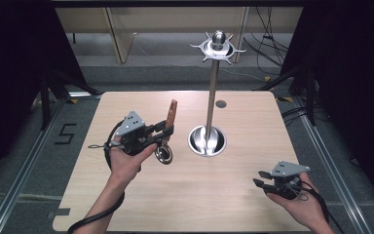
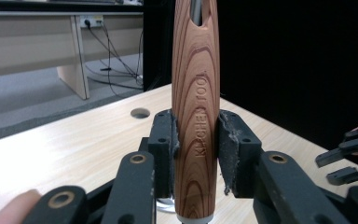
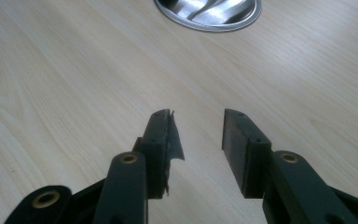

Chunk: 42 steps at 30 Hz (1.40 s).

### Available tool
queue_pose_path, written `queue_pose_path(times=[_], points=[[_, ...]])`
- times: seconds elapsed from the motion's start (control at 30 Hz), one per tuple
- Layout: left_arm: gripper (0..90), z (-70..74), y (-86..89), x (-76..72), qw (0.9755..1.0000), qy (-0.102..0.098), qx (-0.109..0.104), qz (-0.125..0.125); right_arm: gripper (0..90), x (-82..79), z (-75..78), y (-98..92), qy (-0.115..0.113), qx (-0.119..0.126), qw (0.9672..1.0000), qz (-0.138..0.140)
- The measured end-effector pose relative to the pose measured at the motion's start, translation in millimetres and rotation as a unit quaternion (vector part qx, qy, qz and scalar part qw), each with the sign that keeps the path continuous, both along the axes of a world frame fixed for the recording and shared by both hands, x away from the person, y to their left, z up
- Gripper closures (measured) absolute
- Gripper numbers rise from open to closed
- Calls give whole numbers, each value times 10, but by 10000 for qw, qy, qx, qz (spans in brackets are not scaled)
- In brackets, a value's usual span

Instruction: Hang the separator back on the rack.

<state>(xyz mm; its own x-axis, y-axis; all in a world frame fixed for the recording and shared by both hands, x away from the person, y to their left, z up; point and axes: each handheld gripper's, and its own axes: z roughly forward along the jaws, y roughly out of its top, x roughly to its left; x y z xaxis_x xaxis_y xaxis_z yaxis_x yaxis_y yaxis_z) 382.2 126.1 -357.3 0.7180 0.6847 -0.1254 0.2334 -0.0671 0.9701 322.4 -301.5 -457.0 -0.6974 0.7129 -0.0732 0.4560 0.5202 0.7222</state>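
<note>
Jaws of my left gripper (image 1: 163,134) clamped the wooden-handled kitchen tool (image 2: 196,116), perhaps a strainer, above the desk (image 1: 185,195); my right gripper (image 3: 198,135) stood open, empty.

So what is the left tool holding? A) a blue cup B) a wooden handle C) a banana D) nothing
B: in the left gripper view the pads of the left tool press on both sides of an upright wooden handle with letters stamped into it.

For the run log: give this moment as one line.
left gripper: shut on wooden-handled kitchen tool, upright | right gripper: open, empty | tall steel rack: untouched
</note>
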Motion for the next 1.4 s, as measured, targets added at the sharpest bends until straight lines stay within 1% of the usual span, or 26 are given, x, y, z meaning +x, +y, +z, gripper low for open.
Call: queue_pose_path(times=[0.07, 0.17, 0.2, 0.23, 0.53, 0.6, 0.63, 0.7, 0.73, 0.83, 1.0, 1.07, 1.1, 1.13, 1.2, 1.27, 1.4], points=[[677, 53, -12, -18, 10000, -62, -20, -63, 628, 13, 1, -2, -29, -29, 10000, 32], [677, 127, -35, -48, 9999, -85, 0, -72, 626, 16, -3, 4, 11, -40, 10000, 35], [677, 150, -41, -56, 9999, -86, 8, -90, 626, 6, -11, 18, 44, 6, 10000, -13], [677, 167, -45, -59, 9999, -105, 22, -103, 625, 21, -13, 10, 6, -30, 10000, 43], [677, 348, -80, -85, 9996, -161, -14, -221, 621, 26, -22, 10, 18, 0, 10000, 74], [677, 387, -80, -92, 9995, -191, -4, -247, 621, 22, -14, 20, 112, 22, 9999, 78], [677, 398, -78, -93, 9995, -190, -11, -251, 620, 20, -18, 33, 105, 70, 9999, 65], [677, 421, -63, -88, 9995, -181, -7, -241, 620, 17, -20, 37, 110, 71, 9999, 51], [677, 429, -54, -84, 9996, -192, -8, -228, 620, 34, -25, 26, 2, 12, 9999, 151], [677, 448, -26, -76, 9996, -179, -9, -210, 619, 27, -13, 26, 47, 50, 9999, 126], [677, 493, 23, -69, 9996, -202, -11, -180, 616, 29, -19, 32, 52, 85, 9999, 108], [677, 512, 29, -66, 9996, -214, -17, -178, 615, 34, -27, 35, 8, 49, 9999, 136], [677, 516, 28, -64, 9996, -219, -19, -177, 614, 28, -27, 40, 10, 52, 9999, 103], [677, 521, 20, -58, 9996, -227, -7, -182, 613, 16, -28, 52, 77, 85, 9999, 69], [677, 524, 7, -48, 9996, -229, 18, -187, 612, 21, -22, 46, 77, 68, 9999, 79], [677, 528, -4, -38, 9995, -237, 25, -197, 612, 16, -28, 55, 82, 104, 9999, 46], [677, 549, -39, -23, 9993, -279, 15, -233, 612, 23, -26, 47, 39, 94, 9999, 86]])
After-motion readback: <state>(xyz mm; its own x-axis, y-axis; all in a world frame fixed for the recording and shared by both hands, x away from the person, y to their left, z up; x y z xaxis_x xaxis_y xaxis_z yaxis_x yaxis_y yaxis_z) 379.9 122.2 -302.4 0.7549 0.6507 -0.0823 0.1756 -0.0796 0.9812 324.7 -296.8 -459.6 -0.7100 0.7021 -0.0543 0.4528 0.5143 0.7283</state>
